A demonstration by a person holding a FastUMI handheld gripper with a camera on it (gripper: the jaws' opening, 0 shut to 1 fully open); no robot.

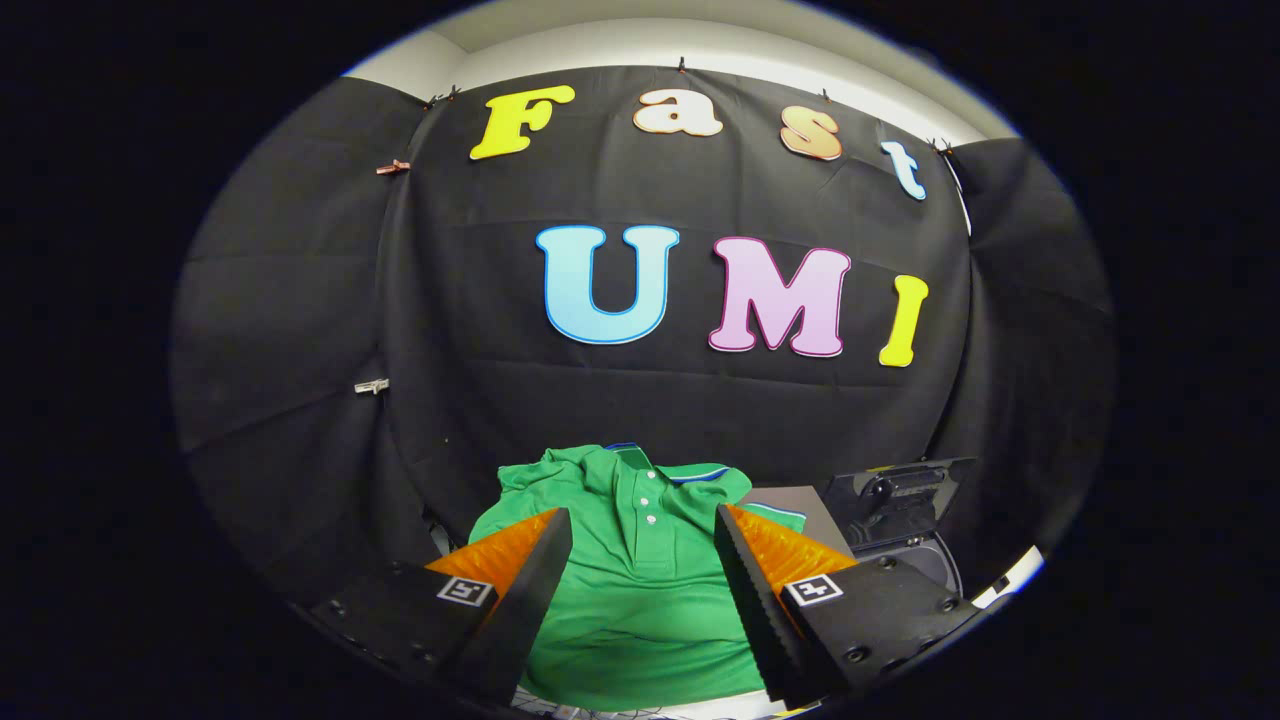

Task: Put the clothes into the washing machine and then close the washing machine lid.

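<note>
A green polo shirt with white buttons and a blue-trimmed collar lies crumpled on a surface below and ahead of my gripper. My fingers stand wide open above it, one on each side of the button placket, holding nothing. To the right of the shirt, beyond my right finger, stands the washing machine with its dark lid raised and the round opening partly visible under it.
A grey flat panel lies between the shirt and the washing machine. The black cloth wall hangs close behind the shirt and curves round both sides. A white edge shows at the far right.
</note>
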